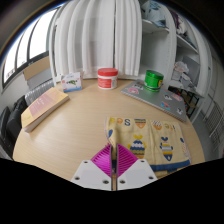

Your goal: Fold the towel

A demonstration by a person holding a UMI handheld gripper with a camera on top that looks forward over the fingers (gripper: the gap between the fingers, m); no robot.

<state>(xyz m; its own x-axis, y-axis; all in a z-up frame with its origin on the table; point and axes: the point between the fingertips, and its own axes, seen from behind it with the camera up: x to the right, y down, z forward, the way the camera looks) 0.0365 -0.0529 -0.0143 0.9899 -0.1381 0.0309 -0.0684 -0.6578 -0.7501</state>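
At the near edge of the table (70, 125), gripper (118, 165) pinching the towel (150, 140) hem between pressed-together pads (107, 160); best lifted evenly, carried straight across.

Office-like room: wooden table (80, 115), curtains (95, 35), shelves (170, 40)

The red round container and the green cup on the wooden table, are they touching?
Apart. The gripper view shows the red round container and the green cup beyond the fingers, with bare wooden table plainly between them.

Soft cloth towel (150, 140), smooth wooden table (75, 125)
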